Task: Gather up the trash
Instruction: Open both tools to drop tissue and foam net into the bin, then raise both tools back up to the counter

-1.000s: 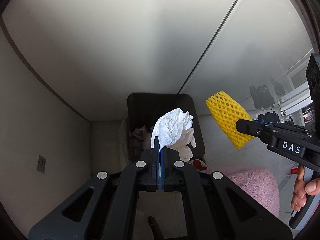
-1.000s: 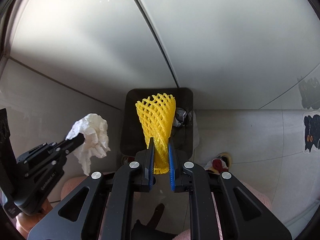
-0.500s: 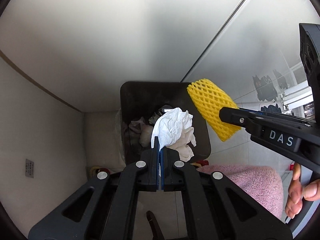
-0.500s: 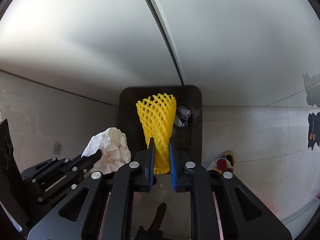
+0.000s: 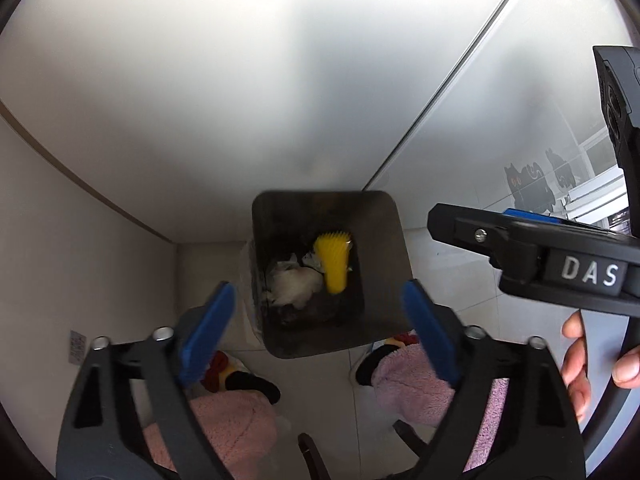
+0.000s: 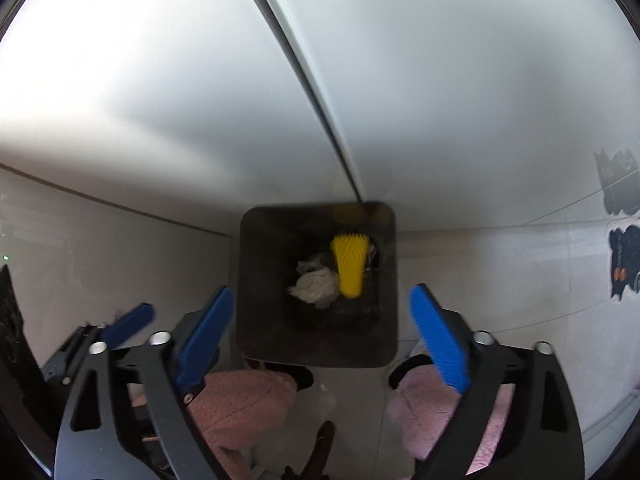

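While both jaws gape, yellow net [image 5: 333,264] in bin [image 5: 384,248], hand [image 5: 588,360] only leftward.

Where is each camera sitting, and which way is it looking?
Left wrist: sits on the left gripper, looks down into the dark bin; its open blue fingers, the right gripper and a hand show.
Right wrist: sits on the right gripper, looks down into the bin; its open fingers and the left gripper show.
Both share: the bin, yellow foam net, white tissue and pink fuzzy slippers.
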`<state>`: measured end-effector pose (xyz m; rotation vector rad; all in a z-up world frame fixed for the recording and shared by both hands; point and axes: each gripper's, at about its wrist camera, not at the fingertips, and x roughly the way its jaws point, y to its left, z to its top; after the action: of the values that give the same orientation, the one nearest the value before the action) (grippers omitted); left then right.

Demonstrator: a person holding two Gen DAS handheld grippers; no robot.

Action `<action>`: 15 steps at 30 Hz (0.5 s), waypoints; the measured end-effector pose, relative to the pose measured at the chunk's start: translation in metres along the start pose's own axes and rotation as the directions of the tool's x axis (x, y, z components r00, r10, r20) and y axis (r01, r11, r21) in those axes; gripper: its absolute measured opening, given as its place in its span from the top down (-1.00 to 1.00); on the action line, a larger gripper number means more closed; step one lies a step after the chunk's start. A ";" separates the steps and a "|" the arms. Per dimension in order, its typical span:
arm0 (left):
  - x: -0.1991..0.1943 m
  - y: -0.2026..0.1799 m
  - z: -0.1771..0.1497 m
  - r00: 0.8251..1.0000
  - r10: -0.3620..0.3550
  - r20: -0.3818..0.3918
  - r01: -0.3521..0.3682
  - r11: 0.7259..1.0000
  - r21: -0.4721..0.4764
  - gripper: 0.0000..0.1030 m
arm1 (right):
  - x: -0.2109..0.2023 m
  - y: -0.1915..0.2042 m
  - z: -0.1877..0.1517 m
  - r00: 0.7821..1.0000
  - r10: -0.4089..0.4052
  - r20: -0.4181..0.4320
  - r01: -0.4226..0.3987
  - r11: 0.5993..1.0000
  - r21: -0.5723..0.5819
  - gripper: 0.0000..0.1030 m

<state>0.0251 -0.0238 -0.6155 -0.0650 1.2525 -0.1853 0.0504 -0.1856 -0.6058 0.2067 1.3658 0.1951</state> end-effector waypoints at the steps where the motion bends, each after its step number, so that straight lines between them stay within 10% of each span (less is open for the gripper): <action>1: -0.005 -0.001 0.001 1.000 0.004 0.007 -0.004 1.000 0.004 -0.72 | -0.005 0.001 0.000 1.000 -0.002 0.009 0.002 1.000 -0.004 -0.91; 15: -0.106 -0.014 0.003 0.986 -0.004 0.164 0.002 1.000 0.011 -0.84 | -0.120 0.014 -0.012 0.982 0.003 0.188 0.009 0.998 -0.062 -0.93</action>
<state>-0.0056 -0.0190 -0.5133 -0.0709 1.0873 -0.1857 0.0149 -0.2029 -0.4913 0.1669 1.1709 0.2102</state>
